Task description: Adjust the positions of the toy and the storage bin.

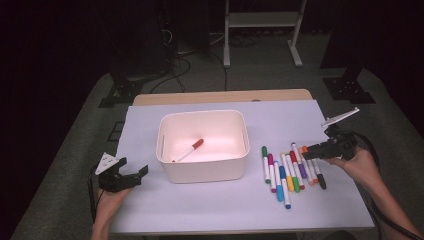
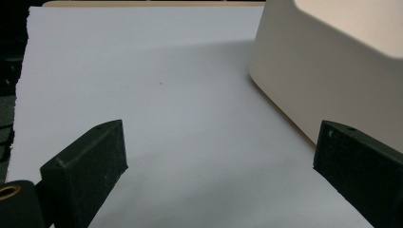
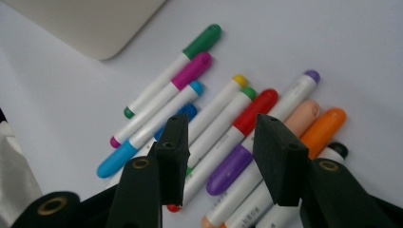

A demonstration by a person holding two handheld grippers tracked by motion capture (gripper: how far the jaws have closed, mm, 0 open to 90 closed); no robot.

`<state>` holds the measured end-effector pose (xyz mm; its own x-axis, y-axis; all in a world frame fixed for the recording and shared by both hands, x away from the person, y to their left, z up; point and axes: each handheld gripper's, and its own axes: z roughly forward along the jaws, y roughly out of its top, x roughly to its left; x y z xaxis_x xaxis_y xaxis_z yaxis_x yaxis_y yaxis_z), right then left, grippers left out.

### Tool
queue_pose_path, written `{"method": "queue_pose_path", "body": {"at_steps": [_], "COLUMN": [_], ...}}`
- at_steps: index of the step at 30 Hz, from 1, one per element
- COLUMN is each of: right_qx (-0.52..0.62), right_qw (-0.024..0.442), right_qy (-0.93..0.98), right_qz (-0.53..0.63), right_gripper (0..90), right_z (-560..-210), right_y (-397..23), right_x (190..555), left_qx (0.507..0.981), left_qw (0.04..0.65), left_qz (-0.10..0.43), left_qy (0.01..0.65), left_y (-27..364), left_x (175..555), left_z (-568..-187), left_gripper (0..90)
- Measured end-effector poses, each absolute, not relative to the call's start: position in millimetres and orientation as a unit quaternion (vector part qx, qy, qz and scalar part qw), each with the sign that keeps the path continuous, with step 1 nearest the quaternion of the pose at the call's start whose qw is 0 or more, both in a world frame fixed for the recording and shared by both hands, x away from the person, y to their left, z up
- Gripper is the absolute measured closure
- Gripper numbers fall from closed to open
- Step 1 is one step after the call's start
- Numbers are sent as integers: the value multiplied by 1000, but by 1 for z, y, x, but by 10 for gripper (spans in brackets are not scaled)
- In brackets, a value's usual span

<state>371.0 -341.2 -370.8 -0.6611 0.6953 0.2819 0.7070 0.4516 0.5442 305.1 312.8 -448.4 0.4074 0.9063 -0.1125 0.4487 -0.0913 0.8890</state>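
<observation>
Right gripper (image 3: 221, 159), jaws spread, hovers over the markers (image 1: 290, 172) lying right of the bin (image 1: 203, 172), seemingly astride the red-capped one (image 3: 247, 116) without touching, while left gripper (image 1: 131, 172) rests open.

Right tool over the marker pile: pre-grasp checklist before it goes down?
1. Right tool open, nothing between its jaws: ok.
2. Target under the jaws: they straddle the red-capped marker and the purple-capped marker together. Single pick: not ok.
3. Neighbours: the markers lie touching side by side, so the jaws will likely nudge others: not ok.
4. Bin upright, open, with room; one red marker lies inside: ok.
5. Left tool open, parked left of the bin, apart from the pile: ok.
6. Height of the right tool above the pile: cannot tell.
</observation>
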Motion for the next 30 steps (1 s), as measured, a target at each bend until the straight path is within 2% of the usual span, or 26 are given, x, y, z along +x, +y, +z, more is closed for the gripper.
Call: {"method": "queue_pose_path", "body": {"at_steps": [16, 30], "right_qx": [-472, -483], "right_qw": [-16, -66], "right_qy": [-834, -837], "right_qz": [-287, -251], "right_gripper": [562, 602], "right_z": [-415, -432], "right_y": [-373, -370], "right_x": [361, 361], "left_qx": [695, 696], "left_qw": [468, 464], "left_qz": [243, 249], "left_qy": [489, 488], "left_y": [313, 314], "left_x": [305, 304], "left_z": [-449, -448], "left_gripper": [24, 25]}}
